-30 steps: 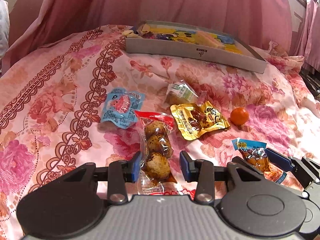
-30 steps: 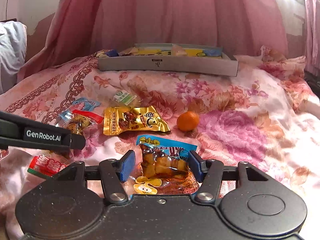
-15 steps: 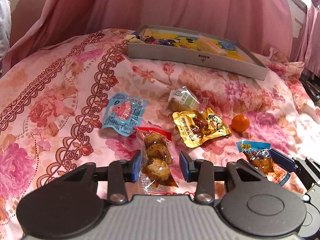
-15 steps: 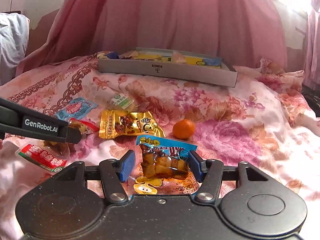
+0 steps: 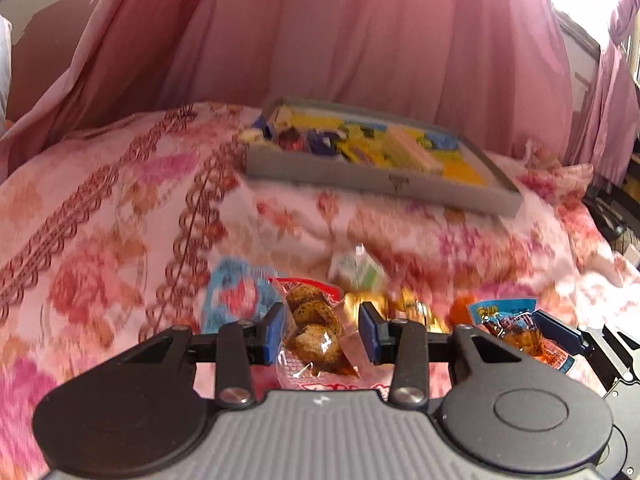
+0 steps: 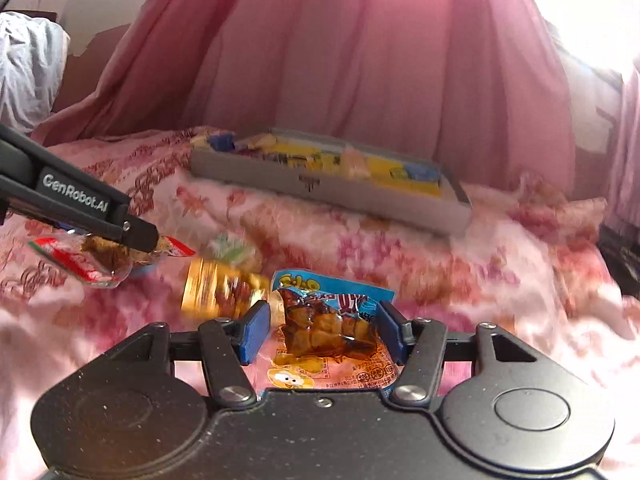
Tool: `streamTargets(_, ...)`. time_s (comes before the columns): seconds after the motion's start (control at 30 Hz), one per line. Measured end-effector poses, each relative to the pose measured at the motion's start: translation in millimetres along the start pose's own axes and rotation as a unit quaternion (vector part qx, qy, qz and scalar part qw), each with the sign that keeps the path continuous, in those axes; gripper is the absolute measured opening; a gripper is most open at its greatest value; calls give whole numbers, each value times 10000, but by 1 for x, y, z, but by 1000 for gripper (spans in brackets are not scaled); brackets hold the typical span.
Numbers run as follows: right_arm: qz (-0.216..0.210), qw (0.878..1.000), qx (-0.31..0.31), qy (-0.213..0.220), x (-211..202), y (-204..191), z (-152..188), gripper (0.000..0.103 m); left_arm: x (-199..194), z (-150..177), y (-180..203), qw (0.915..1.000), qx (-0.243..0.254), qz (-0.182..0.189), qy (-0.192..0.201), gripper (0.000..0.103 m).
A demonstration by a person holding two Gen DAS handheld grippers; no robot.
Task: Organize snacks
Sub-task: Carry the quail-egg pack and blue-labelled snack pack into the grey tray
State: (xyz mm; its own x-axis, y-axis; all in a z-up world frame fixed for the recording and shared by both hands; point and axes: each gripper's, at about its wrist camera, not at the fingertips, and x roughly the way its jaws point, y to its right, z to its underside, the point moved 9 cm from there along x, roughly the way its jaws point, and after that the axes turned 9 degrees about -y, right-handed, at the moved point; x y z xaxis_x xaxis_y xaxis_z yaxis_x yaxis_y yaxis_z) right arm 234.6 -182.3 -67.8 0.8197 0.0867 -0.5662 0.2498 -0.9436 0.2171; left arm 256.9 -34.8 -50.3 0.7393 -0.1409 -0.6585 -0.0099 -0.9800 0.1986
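Holding one snack packet each, two handheld grippers hang above a bed covered in a pink floral bedspread (image 5: 100, 220). The left gripper (image 5: 320, 330) has its blue pads closed narrowly around a clear packet of brown eggs (image 5: 316, 332) with red trim; in the right wrist view this packet hangs off the bedspread from the gripper's tip. Three eggs can be counted inside. The right gripper (image 6: 320, 330) clamps a blue and orange packet of brown meat pieces (image 6: 332, 328), also raised.

Four more snacks lie loose on the bedspread just beyond the grippers: one blue packet (image 5: 236, 296) on the left, one small green and white packet (image 6: 232, 250) in the middle, one gold packet (image 6: 216, 290), and one orange fruit (image 5: 460, 308), probably a mandarin, though motion blur smears all four.

Farther back, one shallow grey box (image 5: 380, 180) rests on the bedspread, well apart from the loose snacks. It holds a jumble of yellow, blue and pale packets, too blurred to count. The held packets partly hide the gold packet and the fruit in the left wrist view.

Behind the bed hangs a pink curtain (image 5: 360, 40), bright with daylight at the upper right. White fabric (image 6: 28, 68) sits at the far left edge.
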Motion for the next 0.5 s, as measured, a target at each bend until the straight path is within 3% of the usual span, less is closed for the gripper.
streamTargets(0.3, -21, 9965, -448, 706, 44, 15, -103, 60, 22, -83, 2, 9983, 230, 97, 526, 43)
streamTargets(0.5, -170, 9952, -330, 908, 85, 22, -166, 60, 45, -151, 3, 9949, 324, 89, 948, 43)
